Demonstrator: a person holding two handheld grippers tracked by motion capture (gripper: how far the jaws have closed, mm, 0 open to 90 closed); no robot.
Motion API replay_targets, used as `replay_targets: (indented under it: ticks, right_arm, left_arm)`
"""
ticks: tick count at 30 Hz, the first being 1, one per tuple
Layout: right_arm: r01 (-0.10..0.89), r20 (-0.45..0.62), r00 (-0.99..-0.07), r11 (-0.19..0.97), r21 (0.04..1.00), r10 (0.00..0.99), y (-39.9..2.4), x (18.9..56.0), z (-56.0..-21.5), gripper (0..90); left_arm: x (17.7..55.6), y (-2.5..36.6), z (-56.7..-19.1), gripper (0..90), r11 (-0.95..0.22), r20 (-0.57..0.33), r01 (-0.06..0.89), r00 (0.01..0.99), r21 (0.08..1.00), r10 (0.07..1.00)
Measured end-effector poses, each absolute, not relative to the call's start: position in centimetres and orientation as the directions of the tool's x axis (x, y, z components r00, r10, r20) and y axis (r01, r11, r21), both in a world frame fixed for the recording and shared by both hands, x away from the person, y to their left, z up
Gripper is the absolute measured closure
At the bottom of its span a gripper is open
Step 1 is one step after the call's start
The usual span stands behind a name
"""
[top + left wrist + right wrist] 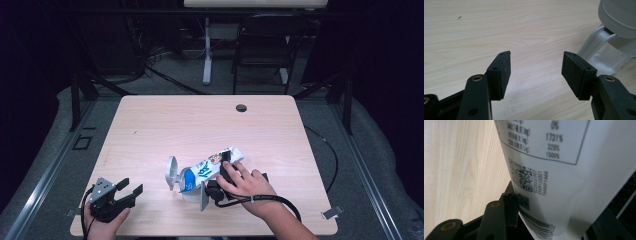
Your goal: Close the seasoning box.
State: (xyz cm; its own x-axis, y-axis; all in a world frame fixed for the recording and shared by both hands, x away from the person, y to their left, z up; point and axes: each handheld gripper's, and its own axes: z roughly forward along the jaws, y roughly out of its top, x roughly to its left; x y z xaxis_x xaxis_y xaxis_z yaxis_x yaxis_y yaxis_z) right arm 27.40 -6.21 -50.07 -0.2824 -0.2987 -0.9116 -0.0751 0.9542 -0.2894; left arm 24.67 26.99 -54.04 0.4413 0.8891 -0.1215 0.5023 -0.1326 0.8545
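Observation:
A white and blue printed pouch (204, 168) lies tilted near the table's front edge, its lower end inside a clear jug (189, 194). The jug has a grey lid (171, 172) swung open and a grey handle (204, 197). My right gripper (226, 169) is shut on the pouch's upper part, under a hand. In the right gripper view the pouch (564, 170) sits between the jaws, and the left pad (513, 205) presses on its printed back; the other jaw is hidden behind it. My left gripper (131, 189) (536, 72) stands open and empty at the front left, with the jug's handle (596, 42) farther off.
The wooden table (200, 125) has a cable hole (241, 108) near its far edge. A black cable (280, 200) trails from the right gripper. A dark chair (265, 45) and a desk leg (207, 50) stand beyond the table.

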Motion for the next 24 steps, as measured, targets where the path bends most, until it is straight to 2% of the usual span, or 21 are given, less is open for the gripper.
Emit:
replay_targets:
  ticks: [24]
  right_arm:
    - [-0.079, -0.91, -0.276, 0.951, -0.3, -0.31, -6.21, 27.27, -50.03, 55.7]
  left_arm:
    - [24.78, 26.96, -53.91, 40.7, -0.132, -0.12, 0.501, 0.44, 0.855, 0.89]
